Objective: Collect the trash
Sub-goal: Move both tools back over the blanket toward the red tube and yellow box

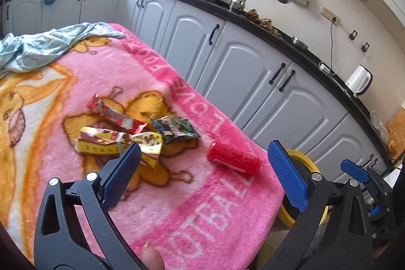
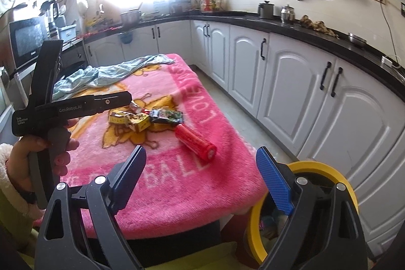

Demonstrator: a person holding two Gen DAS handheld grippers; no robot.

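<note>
On the pink blanket [image 1: 76, 82] lies a pile of trash: a red wrapper [image 1: 116, 115], a yellow wrapper [image 1: 114, 142], a dark wrapper [image 1: 177, 129] and a red can [image 1: 233, 160] on its side. My left gripper [image 1: 204, 146] hovers open just short of the pile, nothing between its fingers. My right gripper [image 2: 201, 151] is open too, over the table's near right corner, with the red can [image 2: 195, 141] ahead of it. A yellow-rimmed bin [image 2: 316, 166] stands beside that corner, below the right finger. The left gripper [image 2: 124, 96] shows from the side, held in a hand [image 2: 38, 151].
A crumpled light-blue cloth [image 2: 114, 72] lies at the table's far end. White cabinets [image 2: 291, 82] under a black counter [image 2: 278, 25] run along the right, with a strip of floor [image 2: 227, 103] between them and the table. A microwave [image 2: 27, 39] stands at the left.
</note>
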